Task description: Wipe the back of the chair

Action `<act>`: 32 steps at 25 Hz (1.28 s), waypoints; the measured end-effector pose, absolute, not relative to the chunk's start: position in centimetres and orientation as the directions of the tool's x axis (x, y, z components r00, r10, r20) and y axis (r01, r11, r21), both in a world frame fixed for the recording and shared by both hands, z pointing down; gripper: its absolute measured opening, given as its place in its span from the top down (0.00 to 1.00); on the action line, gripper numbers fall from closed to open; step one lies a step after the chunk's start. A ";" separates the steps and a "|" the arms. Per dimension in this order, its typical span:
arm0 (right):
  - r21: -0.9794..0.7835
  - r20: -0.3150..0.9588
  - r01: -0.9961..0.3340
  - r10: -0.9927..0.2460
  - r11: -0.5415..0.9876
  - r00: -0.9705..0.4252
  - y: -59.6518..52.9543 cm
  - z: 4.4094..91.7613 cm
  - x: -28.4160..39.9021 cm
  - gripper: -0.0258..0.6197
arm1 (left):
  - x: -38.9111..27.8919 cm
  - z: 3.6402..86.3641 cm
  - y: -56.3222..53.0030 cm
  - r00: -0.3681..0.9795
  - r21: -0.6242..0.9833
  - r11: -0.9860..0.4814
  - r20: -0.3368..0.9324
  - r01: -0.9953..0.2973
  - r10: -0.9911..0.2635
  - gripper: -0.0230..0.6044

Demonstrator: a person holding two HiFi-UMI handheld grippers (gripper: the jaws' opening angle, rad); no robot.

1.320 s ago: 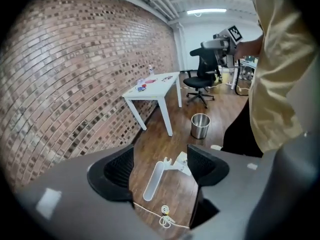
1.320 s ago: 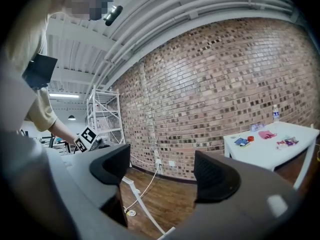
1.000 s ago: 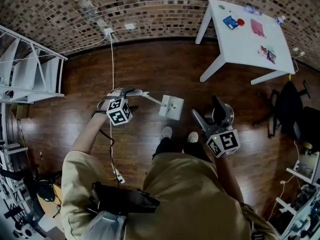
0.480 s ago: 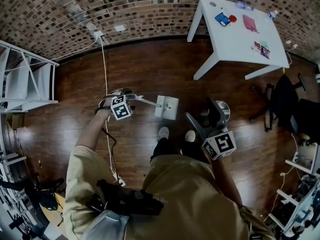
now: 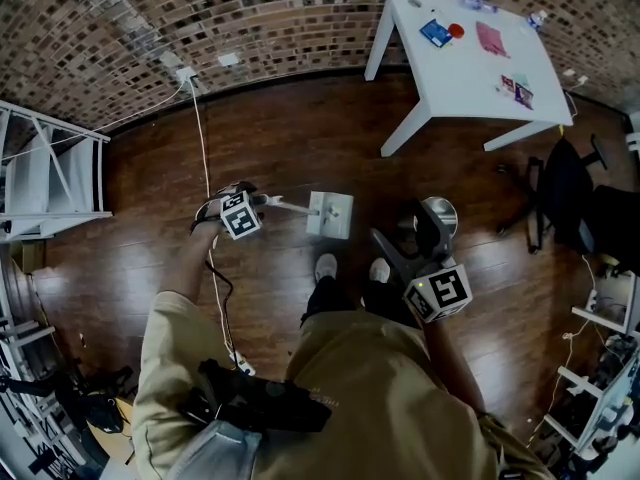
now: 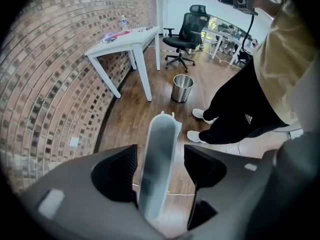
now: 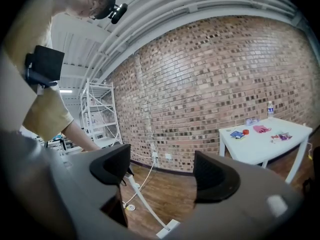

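Left tool [image 6: 159, 168] lower than a second ago, closer to floor. Jaws just been closing round pale flat-mop handle [image 6: 159, 141]; sliver of floor shows beside right jaw, so not yet clamped. Right tool [image 7: 161, 176] released, nothing between jaws. Step, by judgement: securing mop; white mop pad [image 5: 329, 214] on floor near feet. Black office chair [image 5: 565, 200] well apart at right, near white worktop [image 5: 470, 63]; high back, headrest, wheeled base, untouched. Next: clamp handle, carry mop to chair back.
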State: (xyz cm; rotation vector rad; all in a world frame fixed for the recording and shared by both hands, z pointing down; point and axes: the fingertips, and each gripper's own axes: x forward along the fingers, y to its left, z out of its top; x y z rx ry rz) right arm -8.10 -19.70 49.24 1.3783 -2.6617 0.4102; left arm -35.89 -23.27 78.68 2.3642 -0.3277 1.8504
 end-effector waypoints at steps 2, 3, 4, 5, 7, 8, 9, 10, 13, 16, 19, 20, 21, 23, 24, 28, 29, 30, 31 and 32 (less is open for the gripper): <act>-0.188 0.226 -0.817 -0.785 0.545 -0.576 -19.7 49.3 -8.1 0.36 | -35.9 78.8 -23.3 0.235 -0.029 -0.967 0.968 -0.254 -0.091 0.56; -0.191 0.224 -0.818 -0.787 0.543 -0.575 -19.8 49.2 -8.0 0.36 | -35.8 78.8 -23.3 0.237 -0.027 -0.967 0.968 -0.255 -0.089 0.59; -0.194 0.220 -0.818 -0.789 0.541 -0.574 -19.8 49.1 -8.0 0.37 | -35.7 78.8 -23.3 0.238 -0.026 -0.967 0.967 -0.254 -0.089 0.60; -0.197 0.216 -0.819 -0.791 0.539 -0.573 -19.8 49.0 -7.9 0.37 | -35.7 78.7 -23.3 0.239 -0.026 -0.967 0.967 -0.253 -0.089 0.62; -0.196 0.213 -0.821 -0.794 0.536 -0.570 -19.9 48.8 -7.8 0.37 | -35.6 78.7 -23.3 0.238 -0.027 -0.967 0.967 -0.254 -0.090 0.65; -0.196 0.214 -0.822 -0.794 0.535 -0.569 -19.9 48.8 -7.7 0.37 | -35.6 78.7 -23.4 0.236 -0.029 -0.966 0.967 -0.257 -0.092 0.67; -0.197 0.214 -0.822 -0.795 0.534 -0.568 -19.9 48.8 -7.7 0.37 | -35.6 78.7 -23.5 0.234 -0.032 -0.965 0.968 -0.261 -0.095 0.68; -0.199 0.216 -0.822 -0.795 0.533 -0.567 -19.9 48.8 -7.6 0.37 | -35.6 78.7 -23.6 0.231 -0.036 -0.964 0.968 -0.264 -0.099 0.71; -0.204 0.219 -0.825 -0.796 0.528 -0.564 -19.8 48.9 -7.4 0.38 | -35.5 78.6 -23.8 0.224 -0.044 -0.965 0.969 -0.258 -0.104 0.76; -0.213 0.222 -0.826 -0.798 0.521 -0.560 -19.7 49.2 -7.2 0.38 | -35.5 78.5 -23.7 0.214 -0.054 -0.972 0.971 -0.230 -0.105 0.78; -0.223 0.221 -0.828 -0.800 0.515 -0.558 -19.7 49.3 -7.1 0.39 | -35.3 78.6 -23.4 0.207 -0.076 -0.978 0.971 -0.196 -0.117 0.80; -0.224 0.218 -0.827 -0.800 0.517 -0.559 -19.6 49.3 -7.0 0.39 | -35.1 78.6 -23.2 0.207 -0.084 -0.980 0.971 -0.178 -0.121 0.81; -0.224 0.215 -0.825 -0.799 0.519 -0.561 -19.6 49.3 -7.0 0.39 | -34.9 78.6 -23.0 0.208 -0.093 -0.983 0.970 -0.159 -0.126 0.82; -0.222 0.213 -0.824 -0.799 0.521 -0.563 -19.6 49.3 -6.7 0.39 | -34.5 78.5 -22.7 0.212 -0.105 -0.985 0.968 -0.139 -0.133 0.83; -0.219 0.215 -0.825 -0.799 0.521 -0.562 -19.6 49.3 -6.6 0.39 | -34.2 78.4 -22.5 0.216 -0.104 -0.984 0.967 -0.144 -0.134 0.83; -0.205 0.225 -0.828 -0.798 0.522 -0.559 -19.4 49.6 -6.2 0.39 | -33.5 78.1 -22.2 0.223 -0.100 -0.980 0.965 -0.170 -0.138 0.83; -0.207 0.225 -0.827 -0.797 0.523 -0.560 -19.4 49.7 -6.2 0.39 | -33.3 78.0 -22.2 0.225 -0.105 -0.980 0.964 -0.169 -0.142 0.84; -0.208 0.225 -0.826 -0.797 0.523 -0.561 -19.4 49.7 -6.2 0.39 | -33.0 77.8 -22.2 0.228 -0.110 -0.980 0.963 -0.167 -0.147 0.84; -0.210 0.225 -0.826 -0.796 0.524 -0.562 -19.4 49.7 -6.2 0.39 | -32.7 77.6 -22.2 0.232 -0.113 -0.980 0.961 -0.166 -0.150 0.84; -0.211 0.224 -0.825 -0.795 0.525 -0.563 -19.4 49.7 -6.2 0.39 | -32.4 77.4 -22.1 0.238 -0.114 -0.980 0.959 -0.165 -0.152 0.84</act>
